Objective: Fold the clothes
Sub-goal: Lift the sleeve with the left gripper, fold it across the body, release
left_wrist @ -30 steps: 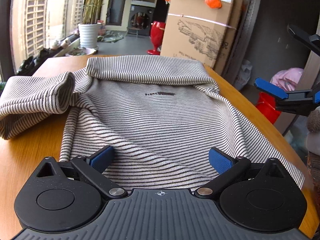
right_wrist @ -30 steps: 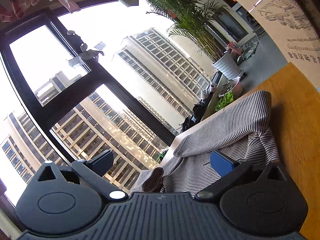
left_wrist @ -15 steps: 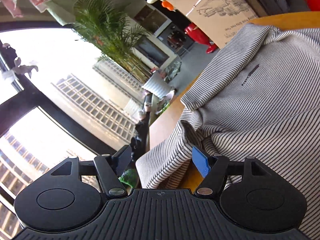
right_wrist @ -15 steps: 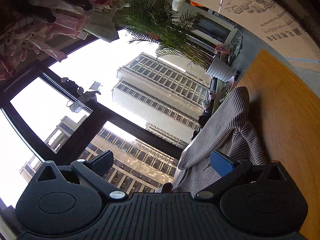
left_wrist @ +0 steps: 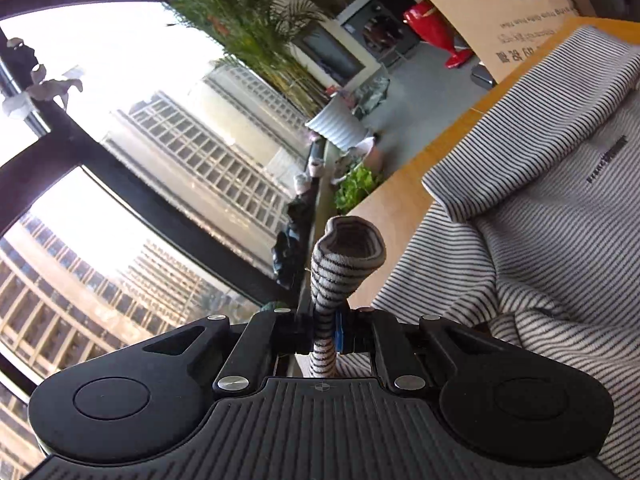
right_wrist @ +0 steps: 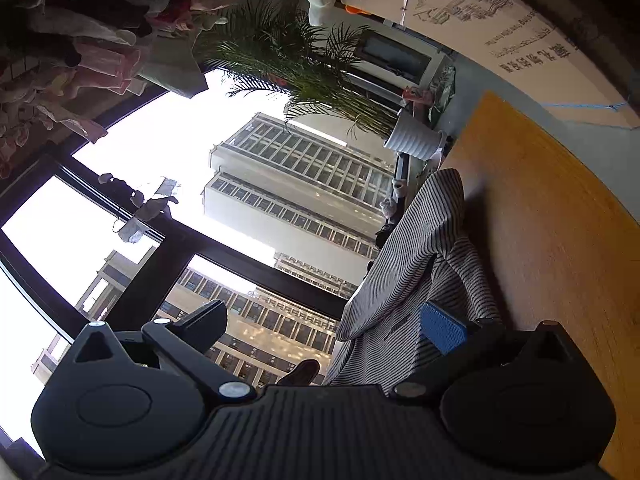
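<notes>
A grey-and-white striped long-sleeve shirt lies on the wooden table, partly folded, with a small dark logo on its chest. My left gripper is rolled sideways and shut on the shirt's sleeve cuff, which stands up between the fingers with its open end showing. In the right wrist view the same shirt lies beside the bare table. My right gripper is open and empty, with its blue pad over the shirt's edge.
A large cardboard box stands beyond the table's far edge, with a red stool beside it. A potted palm in a white pot and a big window are off the table's left side. Clothes hang overhead.
My left gripper rolled sideways, moved to the shirt's left sleeve and closed on the cuff. My right gripper stayed open and tilted a little further.
</notes>
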`<state>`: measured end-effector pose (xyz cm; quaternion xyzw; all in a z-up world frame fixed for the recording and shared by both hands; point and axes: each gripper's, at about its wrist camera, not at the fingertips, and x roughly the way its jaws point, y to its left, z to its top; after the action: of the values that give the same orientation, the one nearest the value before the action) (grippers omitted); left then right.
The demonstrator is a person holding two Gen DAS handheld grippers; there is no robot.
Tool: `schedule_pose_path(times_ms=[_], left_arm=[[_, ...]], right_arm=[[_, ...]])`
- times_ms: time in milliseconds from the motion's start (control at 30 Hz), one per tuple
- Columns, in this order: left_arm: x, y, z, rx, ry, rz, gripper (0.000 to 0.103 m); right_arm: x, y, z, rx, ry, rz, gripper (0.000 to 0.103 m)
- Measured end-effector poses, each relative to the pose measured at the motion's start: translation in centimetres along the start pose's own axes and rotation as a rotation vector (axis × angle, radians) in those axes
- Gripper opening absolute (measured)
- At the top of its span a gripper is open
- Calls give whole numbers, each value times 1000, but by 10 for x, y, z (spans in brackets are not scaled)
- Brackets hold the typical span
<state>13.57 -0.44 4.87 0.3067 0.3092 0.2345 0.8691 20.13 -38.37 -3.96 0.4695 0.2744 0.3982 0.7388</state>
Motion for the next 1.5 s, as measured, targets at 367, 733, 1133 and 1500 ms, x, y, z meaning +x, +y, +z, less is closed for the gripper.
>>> schedule_pose_path(times_ms=[367, 733, 1133, 1500], left_arm=[[9, 133, 53, -749, 12, -148, 9], [-16, 100, 132, -635, -129, -246, 9], [-49, 22, 170, -482, -197, -396, 9], [-63, -26, 186, -420, -186, -497, 10]], right_arm=[[6, 9, -6, -64, 33, -36, 103], [8, 12, -8, -79, 68, -40, 103], [9, 14, -12, -101, 85, -62, 103], [8, 9, -11, -62, 68, -113, 103]])
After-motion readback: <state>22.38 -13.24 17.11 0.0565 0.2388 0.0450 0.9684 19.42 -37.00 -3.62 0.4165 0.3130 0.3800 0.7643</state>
